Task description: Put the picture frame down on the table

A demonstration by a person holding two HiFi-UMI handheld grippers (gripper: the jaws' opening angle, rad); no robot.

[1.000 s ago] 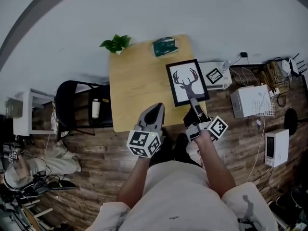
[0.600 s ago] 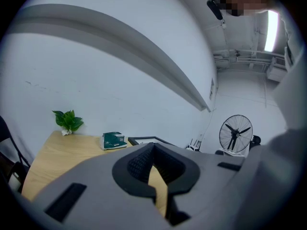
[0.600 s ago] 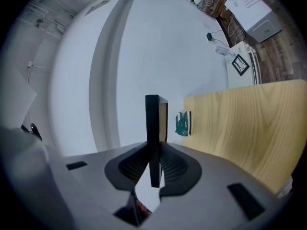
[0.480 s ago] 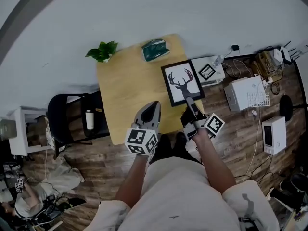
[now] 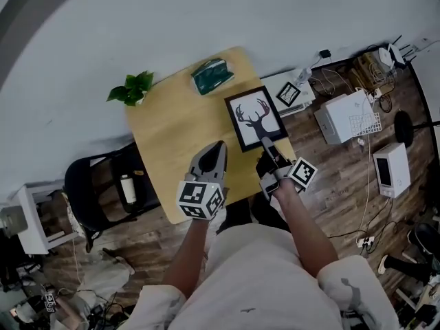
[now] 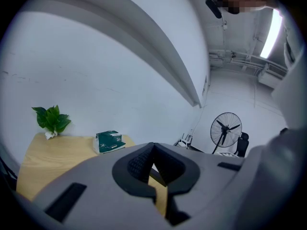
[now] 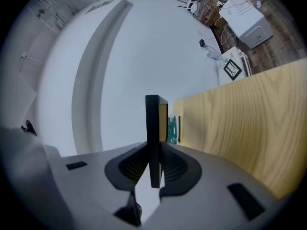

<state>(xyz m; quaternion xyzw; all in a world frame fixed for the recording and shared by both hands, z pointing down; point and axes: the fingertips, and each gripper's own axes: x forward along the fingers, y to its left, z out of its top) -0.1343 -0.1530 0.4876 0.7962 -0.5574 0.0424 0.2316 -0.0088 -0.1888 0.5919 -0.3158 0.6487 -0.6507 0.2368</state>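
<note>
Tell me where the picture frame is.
Head view: the frame is over the table, at its right side, near edge clamped in the right gripper, green pack beyond it.

Spotted a leafy plant (image 5: 129, 88) far left by the white wall (image 5: 206, 19), a green packet (image 5: 212, 75) to its right. Noted a black chair (image 5: 93, 184) at left with a bottle (image 5: 126, 188) on its seat. Found 2 white boxes (image 5: 342, 117) near tangled cables (image 5: 371, 67) on the wooden floor (image 5: 344, 191) at right.
</note>
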